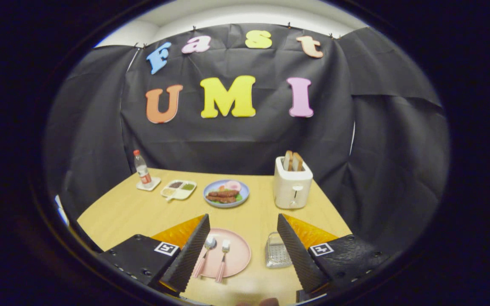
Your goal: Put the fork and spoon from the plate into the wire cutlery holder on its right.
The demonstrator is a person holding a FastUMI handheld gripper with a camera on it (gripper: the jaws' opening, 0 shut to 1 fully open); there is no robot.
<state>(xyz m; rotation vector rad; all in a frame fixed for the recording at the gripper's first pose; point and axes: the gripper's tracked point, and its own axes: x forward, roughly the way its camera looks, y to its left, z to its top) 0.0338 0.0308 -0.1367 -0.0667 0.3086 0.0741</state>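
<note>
Spread wide, the claw (241, 250) hovers above the worktop (130, 210), gripping nothing. Between its 2 fingers, a pink plate (240, 255) carries the spoon (205, 254), then the fork (223, 262), heads pointing away, handles toward the claw. Right stands the wire cutlery holder (276, 251).

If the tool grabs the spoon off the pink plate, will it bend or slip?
The spoon looks stiff, with a shiny metal bowl and a pink handle, so it probably won't bend. Its thin, smooth handle lies flat on the pink plate beside the fork, so it may slip or twist. The tool is open, holding nothing.
</note>
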